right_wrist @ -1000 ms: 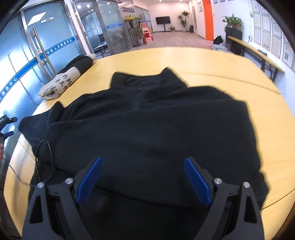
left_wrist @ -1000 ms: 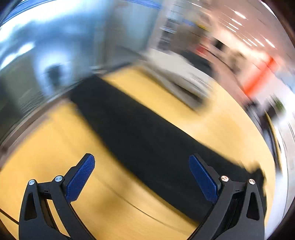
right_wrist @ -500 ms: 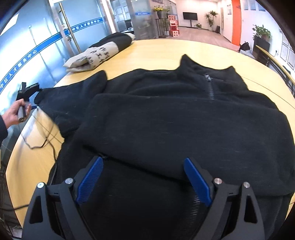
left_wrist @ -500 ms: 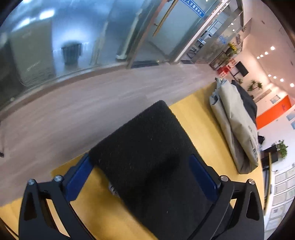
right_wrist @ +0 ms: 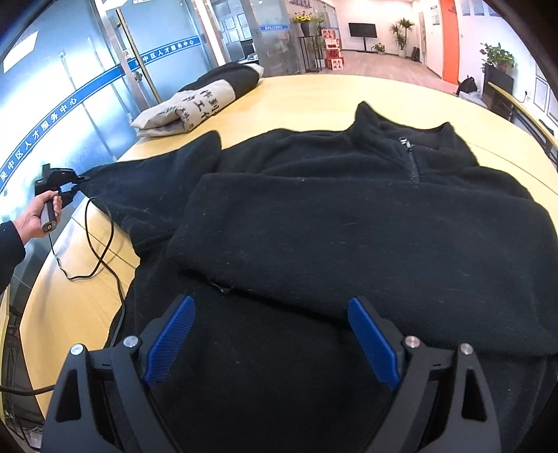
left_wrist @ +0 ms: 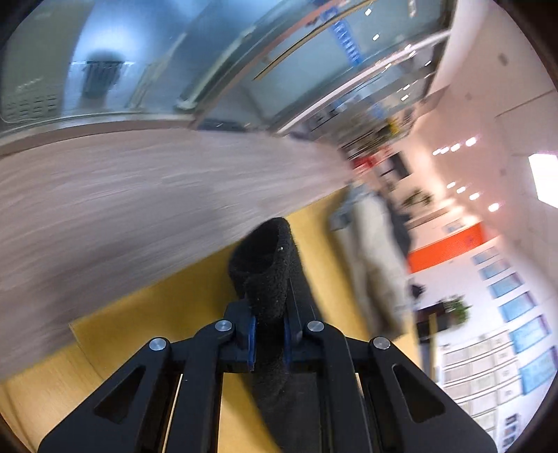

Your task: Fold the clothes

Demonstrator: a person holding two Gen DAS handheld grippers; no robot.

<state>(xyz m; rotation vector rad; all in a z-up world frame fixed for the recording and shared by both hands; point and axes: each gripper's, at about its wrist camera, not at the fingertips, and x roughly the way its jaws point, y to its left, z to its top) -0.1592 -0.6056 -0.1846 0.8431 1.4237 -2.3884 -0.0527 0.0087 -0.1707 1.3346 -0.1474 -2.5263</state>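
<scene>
A: Since the earlier frame your left gripper (left_wrist: 268,334) has clamped the sleeve cuff (left_wrist: 266,265).

B: Right gripper (right_wrist: 270,336) gapes, empty, over the fleece (right_wrist: 348,226) on the table (right_wrist: 314,94); sleeve runs leftward, so left folds.

Glass doors (right_wrist: 115,69) with a blue stripe left of the tool; orange wall (right_wrist: 448,38), plants (right_wrist: 401,31), wall screen (right_wrist: 362,29) ahead.

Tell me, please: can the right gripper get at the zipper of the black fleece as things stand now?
Probably yes. The right gripper hangs open above the fleece, and the zipper lies uncovered farther ahead with nothing standing between them.
</scene>
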